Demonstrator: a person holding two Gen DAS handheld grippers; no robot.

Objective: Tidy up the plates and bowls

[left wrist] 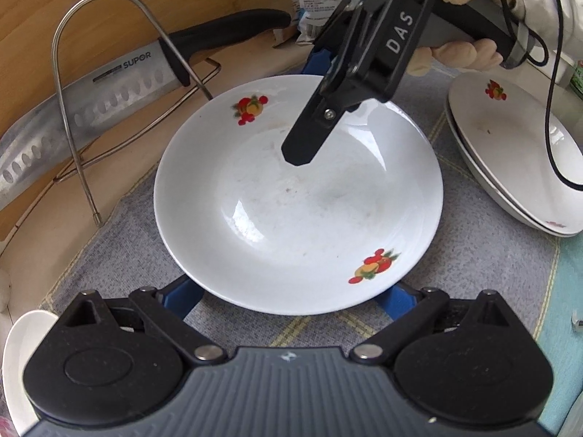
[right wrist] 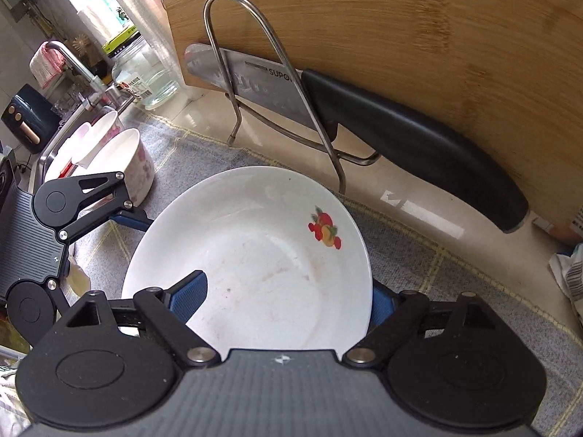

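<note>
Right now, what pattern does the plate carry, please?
White plate with red-and-orange fruit motifs; left wrist view.

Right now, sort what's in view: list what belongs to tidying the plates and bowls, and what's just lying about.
Part of the job:
- plate between both hand-held grippers
- stacked plates
- flowered bowls
- left hand-held gripper
- right hand-held gripper, one finger inside the plate

Just lying about:
- knife
- wire rack
- cutting board
- glass jar
- packets

Left wrist camera looks steeply down, close over the white plate [left wrist: 298,196], facing the cutting board [left wrist: 109,7]. Right wrist camera sits nearer the plate's [right wrist: 251,255] opposite rim. Both share plate, knife [left wrist: 91,109] and wire rack [right wrist: 255,73].
</note>
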